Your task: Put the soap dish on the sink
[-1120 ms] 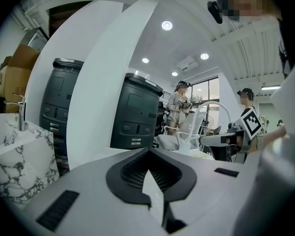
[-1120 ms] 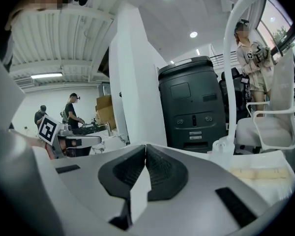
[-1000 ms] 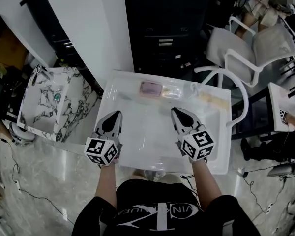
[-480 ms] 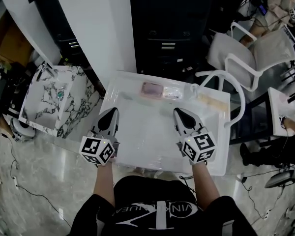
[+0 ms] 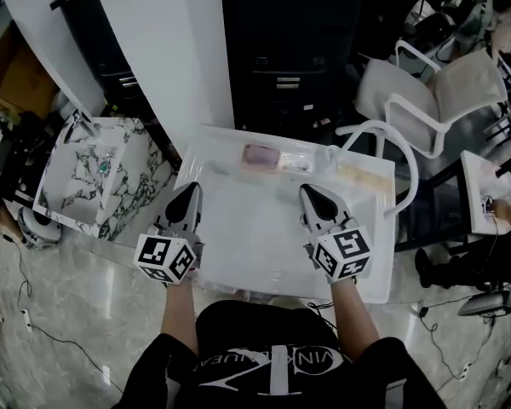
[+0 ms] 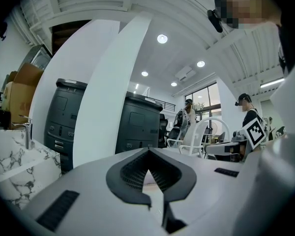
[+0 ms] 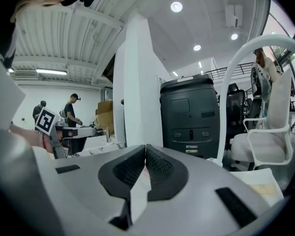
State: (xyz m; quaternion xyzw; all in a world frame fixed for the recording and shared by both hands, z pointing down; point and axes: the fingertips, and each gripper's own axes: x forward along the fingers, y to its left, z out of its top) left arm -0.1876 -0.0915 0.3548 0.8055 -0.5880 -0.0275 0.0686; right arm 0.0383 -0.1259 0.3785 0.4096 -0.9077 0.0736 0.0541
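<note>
The pink soap dish [image 5: 261, 155] lies at the far side of the white table [image 5: 264, 254]. The marble sink [image 5: 72, 190] stands on the floor to the left of the table, and its edge also shows in the left gripper view [image 6: 12, 168]. My left gripper [image 5: 190, 191] hovers over the table's near left, shut and empty, its tips meeting [image 6: 148, 151]. My right gripper [image 5: 309, 192] hovers over the near right, also shut with nothing in it [image 7: 145, 147]. Both point towards the dish and stay well short of it.
A clear packet [image 5: 298, 161] lies right beside the soap dish, and a pale flat item [image 5: 368, 175] sits at the table's far right. A white chair [image 5: 430, 92] stands beyond the table on the right. Dark cabinets [image 5: 294, 49] rise behind, and a white pillar [image 5: 166, 41] on the left.
Both grippers have lifted slightly above the near part of the table and stay shut. The soap dish has not moved.
</note>
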